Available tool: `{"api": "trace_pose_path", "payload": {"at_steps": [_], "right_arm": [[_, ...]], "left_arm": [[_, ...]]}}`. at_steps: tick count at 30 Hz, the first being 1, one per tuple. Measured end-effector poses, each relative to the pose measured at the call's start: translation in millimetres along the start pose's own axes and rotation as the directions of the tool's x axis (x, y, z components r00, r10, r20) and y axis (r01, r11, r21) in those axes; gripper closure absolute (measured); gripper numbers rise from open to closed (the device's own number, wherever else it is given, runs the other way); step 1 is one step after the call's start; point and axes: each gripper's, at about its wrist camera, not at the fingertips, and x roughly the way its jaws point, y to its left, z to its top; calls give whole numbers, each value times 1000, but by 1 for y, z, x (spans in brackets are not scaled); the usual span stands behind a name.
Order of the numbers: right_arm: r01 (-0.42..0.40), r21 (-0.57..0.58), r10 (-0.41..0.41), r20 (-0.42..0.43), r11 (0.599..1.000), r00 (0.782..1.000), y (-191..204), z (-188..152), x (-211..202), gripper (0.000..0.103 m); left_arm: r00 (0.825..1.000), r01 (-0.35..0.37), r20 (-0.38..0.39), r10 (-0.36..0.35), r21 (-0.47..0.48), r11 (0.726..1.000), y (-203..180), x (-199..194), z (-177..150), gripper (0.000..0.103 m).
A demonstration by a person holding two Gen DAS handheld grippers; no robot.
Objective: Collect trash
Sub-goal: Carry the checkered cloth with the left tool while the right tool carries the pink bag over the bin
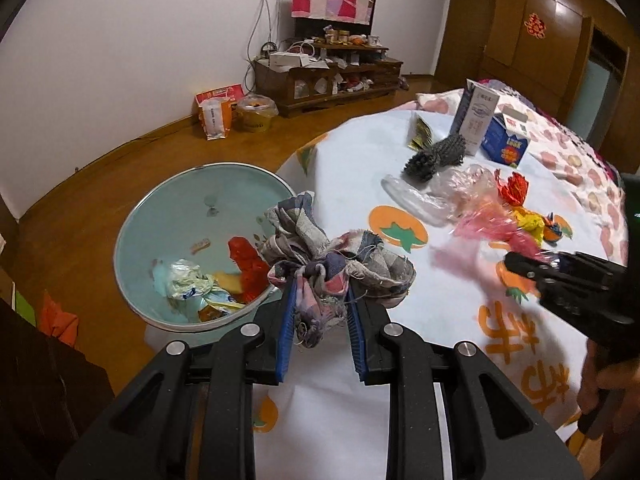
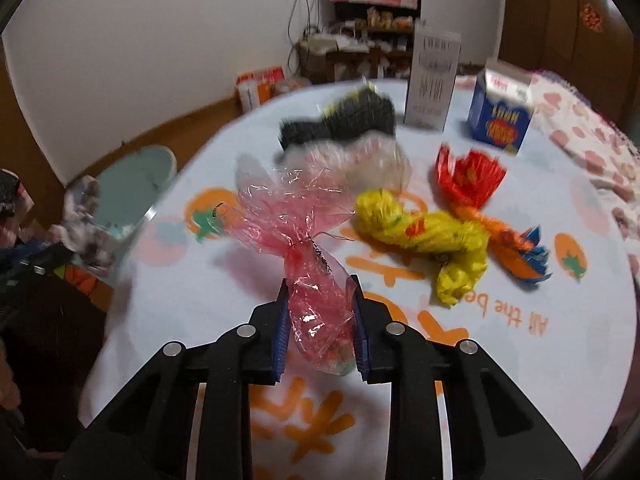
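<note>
My left gripper (image 1: 320, 292) is shut on a crumpled patchwork rag (image 1: 336, 256) and holds it over the table edge beside the pale green trash bin (image 1: 192, 200), which stands on the floor with wrappers inside. My right gripper (image 2: 320, 284) is shut on a pink cellophane wrapper (image 2: 308, 240) above the table; it also shows in the left wrist view (image 1: 528, 266). A yellow wrapper (image 2: 432, 236), a red-orange wrapper (image 2: 472, 184), a clear plastic bag (image 2: 372, 160) and a dark knitted cloth (image 2: 340, 120) lie on the tablecloth (image 2: 560, 320).
A tall white carton (image 2: 432, 76) and a blue box (image 2: 500, 116) stand at the table's far side. A small gold packet (image 1: 420, 132) lies near them. A wooden cabinet (image 1: 328, 76) and bags (image 1: 216, 116) stand against the far wall.
</note>
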Motion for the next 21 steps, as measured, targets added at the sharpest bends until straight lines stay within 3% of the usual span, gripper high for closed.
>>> {"api": "trace_pose_path", "payload": {"at_steps": [6, 13, 21], "right_arm": [[-43, 1, 43, 80, 999, 996, 33, 16, -28, 75], [-102, -39, 105, 83, 994, 991, 76, 28, -28, 75], [-143, -88, 150, 74, 986, 986, 120, 32, -26, 75]], "left_arm": [[995, -85, 43, 85, -15, 996, 19, -14, 5, 79], [984, -159, 66, 163, -59, 986, 46, -27, 7, 79], [978, -189, 66, 198, -118, 975, 75, -32, 5, 79]]}}
